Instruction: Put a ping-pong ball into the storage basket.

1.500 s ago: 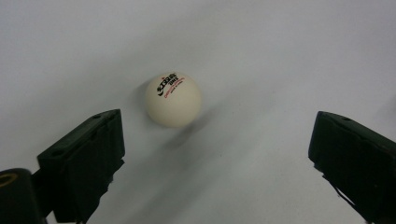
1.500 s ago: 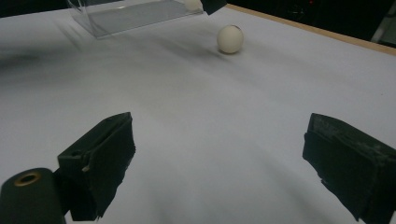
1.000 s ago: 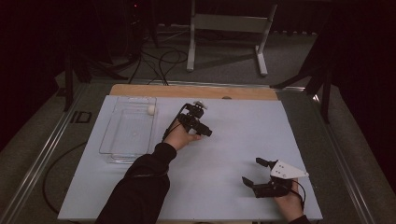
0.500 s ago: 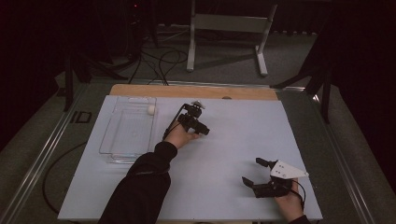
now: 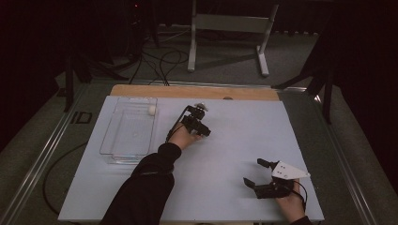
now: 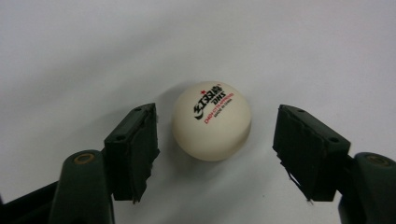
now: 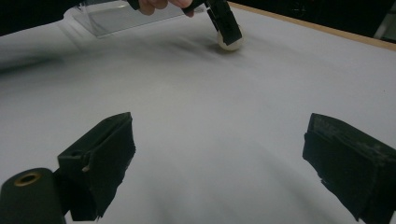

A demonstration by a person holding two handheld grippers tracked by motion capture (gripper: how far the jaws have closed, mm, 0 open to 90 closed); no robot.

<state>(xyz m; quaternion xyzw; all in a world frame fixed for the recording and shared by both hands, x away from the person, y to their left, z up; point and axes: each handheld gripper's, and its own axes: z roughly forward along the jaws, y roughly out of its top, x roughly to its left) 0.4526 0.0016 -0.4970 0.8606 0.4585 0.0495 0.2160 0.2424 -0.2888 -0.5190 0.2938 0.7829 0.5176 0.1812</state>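
Looking like lab / recording test bay, not home. Dark curtained surround closing in on all sides, grey floor carrying loose cables (image 5: 155, 56) behind table. White metal stand (image 5: 230, 28) sitting beyond far edge. Work table (image 5: 244, 140) wearing plain pale sheet over wooden board (image 5: 141, 90), metal rails running along sides. Handheld instrumented rig trailing cable, well back from fingers; clear plastic tray (image 5: 123, 140) lying alongside.

Left arm (image 5: 145, 187) in a black long sleeve. Both grippers black — left gripper (image 6: 215, 149) has worn, frayed pads (image 6: 140, 154) and brass-ringed pivot holes. Right gripper (image 5: 256, 173) carries a grey three-cornered plate (image 5: 288, 171) plus a thin black cable.
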